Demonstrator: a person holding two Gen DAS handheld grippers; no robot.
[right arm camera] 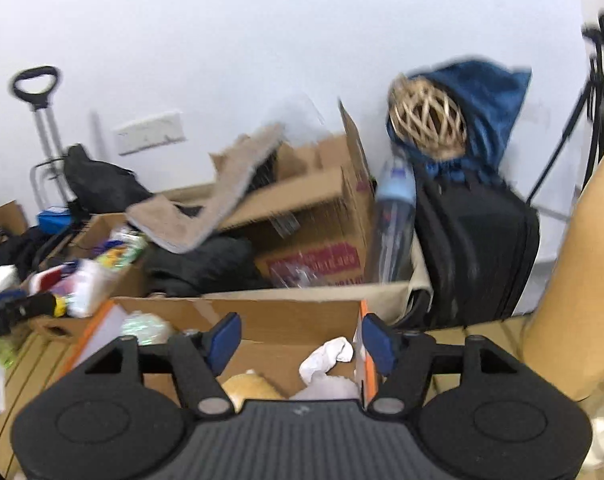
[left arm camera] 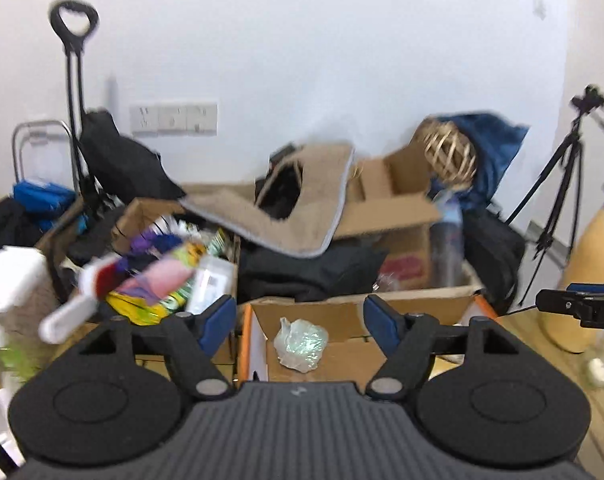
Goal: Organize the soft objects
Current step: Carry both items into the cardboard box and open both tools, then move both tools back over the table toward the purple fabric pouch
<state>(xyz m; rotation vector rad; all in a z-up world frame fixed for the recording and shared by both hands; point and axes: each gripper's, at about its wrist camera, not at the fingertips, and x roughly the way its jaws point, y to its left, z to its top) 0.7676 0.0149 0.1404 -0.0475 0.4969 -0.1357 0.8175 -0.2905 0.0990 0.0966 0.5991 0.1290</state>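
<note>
My left gripper (left arm camera: 300, 318) stands open above an orange-edged cardboard box (left arm camera: 341, 312), with nothing between its blue pads. A crumpled clear plastic bag (left arm camera: 301, 344) lies inside that box. My right gripper (right arm camera: 300, 342) is open too, over the same box (right arm camera: 262, 312). Below it lie a white cloth (right arm camera: 325, 356), a tan plush toy (right arm camera: 248, 388) and a pale pink soft item (right arm camera: 329, 388). The plastic bag (right arm camera: 146, 328) shows at the box's left end. A beige mat (left arm camera: 298, 204) drapes over the boxes behind. The right gripper's body (left arm camera: 581, 308) juts in at the left wrist view's right edge.
Behind stand more cardboard boxes (right arm camera: 313, 216), a box of colourful clutter (left arm camera: 170, 276), black bags (right arm camera: 473, 248), a water bottle (right arm camera: 393, 220), a wicker ball (right arm camera: 427, 118) on blue cloth, a folding trolley (left arm camera: 74, 92) and a tripod (left arm camera: 557, 184). White wall behind; wooden floor (left arm camera: 541, 344) at right.
</note>
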